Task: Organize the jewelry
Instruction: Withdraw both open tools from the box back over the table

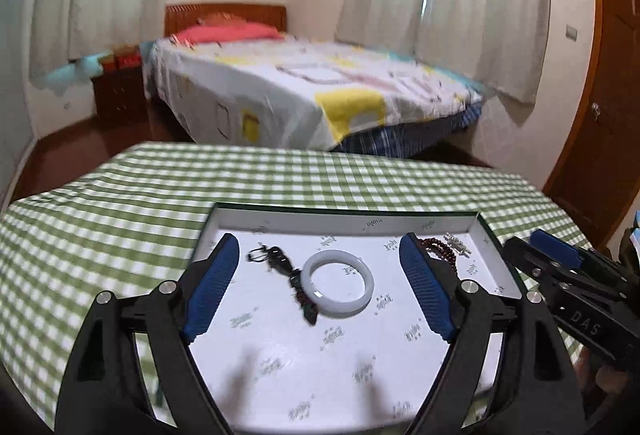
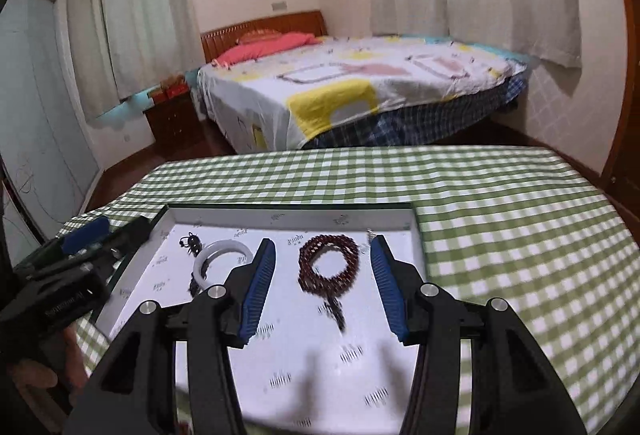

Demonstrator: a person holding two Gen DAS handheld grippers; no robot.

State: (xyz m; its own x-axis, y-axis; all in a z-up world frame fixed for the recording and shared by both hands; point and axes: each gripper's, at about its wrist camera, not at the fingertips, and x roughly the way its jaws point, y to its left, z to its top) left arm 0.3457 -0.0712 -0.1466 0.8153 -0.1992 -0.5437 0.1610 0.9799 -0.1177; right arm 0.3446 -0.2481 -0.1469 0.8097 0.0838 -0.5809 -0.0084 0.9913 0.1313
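Observation:
A shallow white box tray (image 1: 280, 347) (image 2: 224, 219) lies on the green checked tablecloth. In it are a white bangle (image 1: 338, 289) (image 2: 208, 255), a dark pendant on a cord (image 1: 280, 263) (image 2: 192, 243), a dark red bead bracelet (image 2: 330, 263) (image 1: 434, 247) with a tassel, and a small silver piece (image 1: 456, 243). My left gripper (image 1: 320, 247) is open and empty above the bangle and pendant. My right gripper (image 2: 322, 249) is open and empty above the bead bracelet.
The checked table (image 1: 120, 219) (image 2: 520, 235) extends around the tray. A bed (image 1: 312, 91) with a patterned sheet stands behind, with a nightstand (image 1: 120, 91), curtains and a wooden door (image 1: 608, 95). Each gripper shows in the other's view: the right one (image 1: 568, 275), the left one (image 2: 72, 259).

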